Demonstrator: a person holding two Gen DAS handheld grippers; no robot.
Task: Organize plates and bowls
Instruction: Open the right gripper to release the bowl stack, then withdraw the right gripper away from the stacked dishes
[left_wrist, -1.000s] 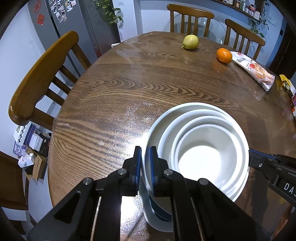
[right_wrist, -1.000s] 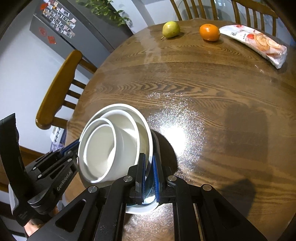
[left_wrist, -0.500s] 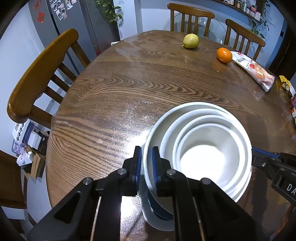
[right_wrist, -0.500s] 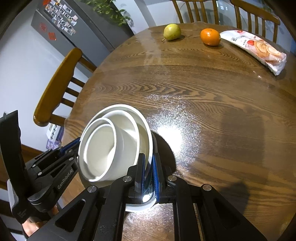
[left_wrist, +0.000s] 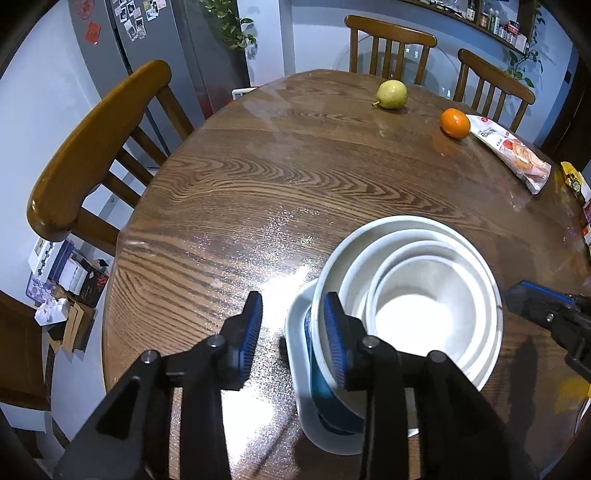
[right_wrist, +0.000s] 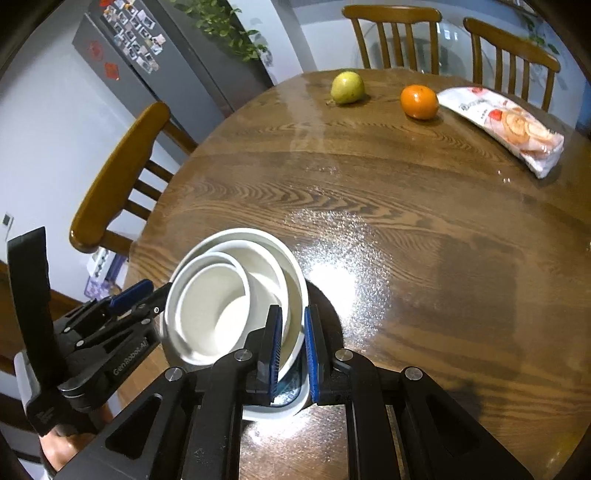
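Nested white bowls (left_wrist: 421, 306) sit on a plate (left_wrist: 299, 373) at the near table edge (left_wrist: 122, 280), between both grippers: left gripper (left_wrist: 293, 332) spread apart, straddling the left rim; right gripper (right_wrist: 291, 350) nearly together across the right rim, grip uncertain.

A home dining room beside a kitchen. A round wooden tabletop (left_wrist: 280, 177) is ringed by wooden chairs (left_wrist: 92, 147). At far left stands a grey fridge (right_wrist: 155, 70) covered in photo magnets, a leafy plant (right_wrist: 225, 33) trailing over it. A pear (left_wrist: 391, 94), an orange (left_wrist: 455, 123) and a snack packet (left_wrist: 513, 151) lie at the far side.
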